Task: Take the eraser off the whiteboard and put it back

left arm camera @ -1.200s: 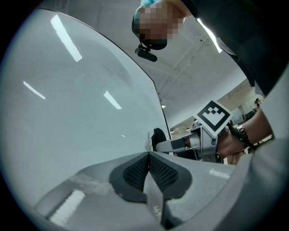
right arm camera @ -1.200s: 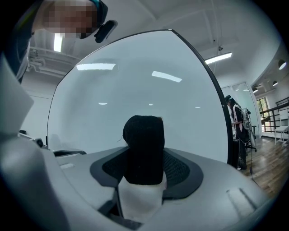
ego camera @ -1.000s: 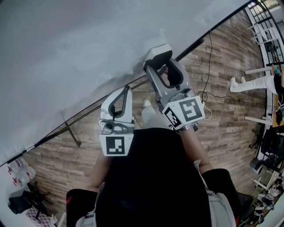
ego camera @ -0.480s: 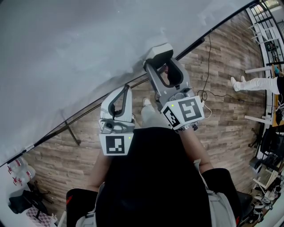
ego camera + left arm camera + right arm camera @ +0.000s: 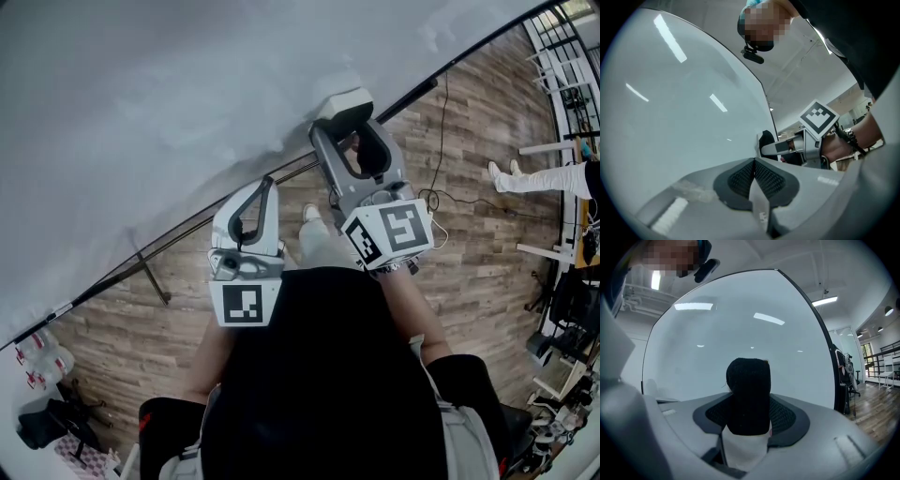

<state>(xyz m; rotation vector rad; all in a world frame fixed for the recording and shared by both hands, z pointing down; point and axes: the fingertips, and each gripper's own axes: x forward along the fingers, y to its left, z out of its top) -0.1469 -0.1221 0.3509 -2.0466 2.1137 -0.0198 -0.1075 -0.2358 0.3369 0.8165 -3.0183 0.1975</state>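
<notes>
Filling most of the head view, the smooth, shiny whiteboard [image 5: 141,112] stands over a brown wood-plank floor [image 5: 469,234]. A thin black edge [image 5: 412,94] runs along the board, with open floor beyond it. The right gripper [image 5: 345,131] has its jaws clamped on the fuzzy black-and-white eraser [image 5: 749,394], up at the board. The left gripper [image 5: 753,164] has its jaws pressed together, with nothing in them.

Our grey plastic left gripper [image 5: 265,187] is held close in front of our chest, tilted slightly upward, its jaws pressed together with nothing between them. Our grey plastic right gripper [image 5: 349,127] reaches further forward on a bare forearm [image 5: 412,305], pointing about level, its jaws wide and clamped on the black-felted white block eraser [image 5: 749,390].
</notes>
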